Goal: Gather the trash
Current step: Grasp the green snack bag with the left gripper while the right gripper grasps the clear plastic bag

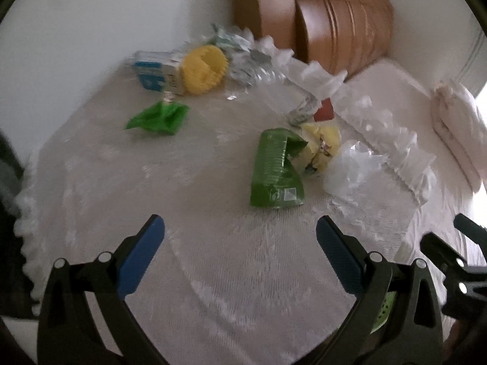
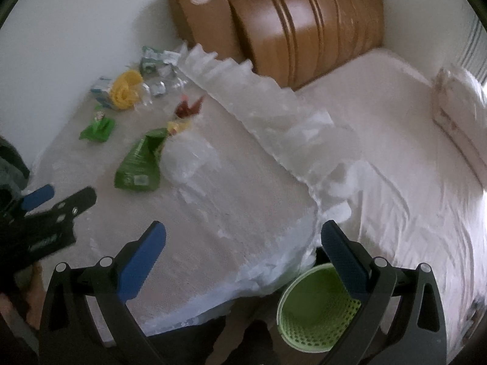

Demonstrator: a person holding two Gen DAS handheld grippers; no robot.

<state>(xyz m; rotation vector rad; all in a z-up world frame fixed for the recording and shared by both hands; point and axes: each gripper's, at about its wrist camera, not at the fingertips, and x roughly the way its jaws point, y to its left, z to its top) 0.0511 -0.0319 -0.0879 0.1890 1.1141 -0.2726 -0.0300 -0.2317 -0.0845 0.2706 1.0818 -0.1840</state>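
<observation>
Right wrist: lace-covered table (image 2: 243, 200), bed (image 2: 395, 140), wooden headboard (image 2: 304, 30).

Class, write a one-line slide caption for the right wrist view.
Open right gripper above a lace-covered table strewn with wrappers, green perforated bin waiting below.
</observation>
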